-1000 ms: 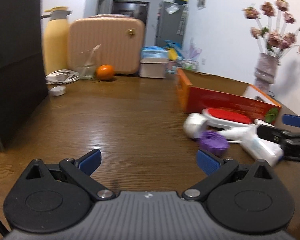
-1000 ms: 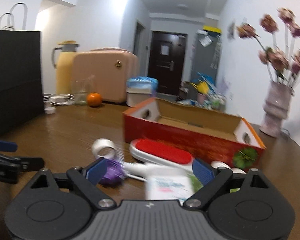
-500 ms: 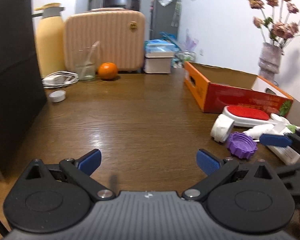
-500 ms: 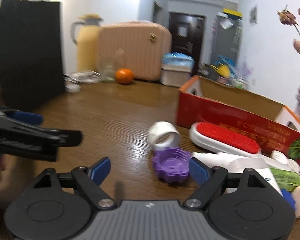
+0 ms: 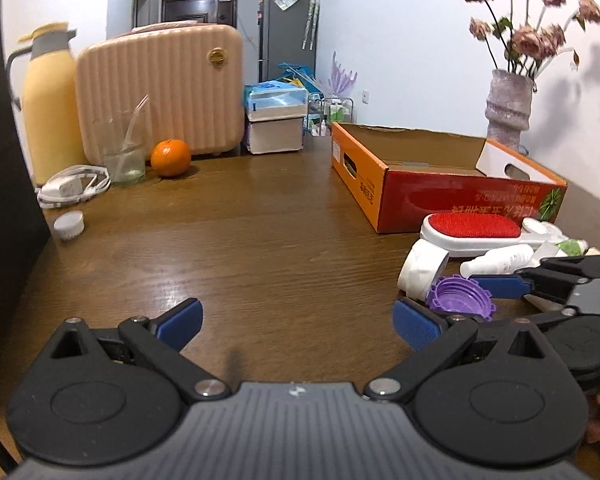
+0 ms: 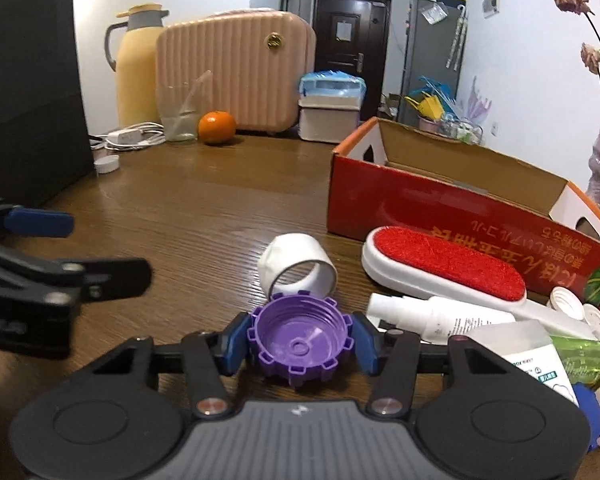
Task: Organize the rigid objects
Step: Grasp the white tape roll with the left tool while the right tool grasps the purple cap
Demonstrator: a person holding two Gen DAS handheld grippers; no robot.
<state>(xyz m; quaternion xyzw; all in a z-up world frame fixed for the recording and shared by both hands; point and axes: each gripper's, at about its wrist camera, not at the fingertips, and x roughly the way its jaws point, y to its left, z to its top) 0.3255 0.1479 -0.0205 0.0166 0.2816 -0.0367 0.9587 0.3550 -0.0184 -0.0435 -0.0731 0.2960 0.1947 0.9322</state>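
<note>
Progress: box (image 6: 440,200) looks empty, nothing sorted | right gripper (image 6: 298,338) closing on purple cap (image 6: 298,340) | left gripper (image 5: 296,320) apart, empty | brush (image 6: 444,268), bottles left

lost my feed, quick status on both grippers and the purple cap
Right gripper closing around purple cap on table. Left gripper open, empty. White ring just behind cap.

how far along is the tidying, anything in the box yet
Nothing shows in the visible part of the box. In hand: the right gripper is closing around the purple cap. Left: the ring, brush, bottles and tube lie on the table. The left gripper is open.
</note>
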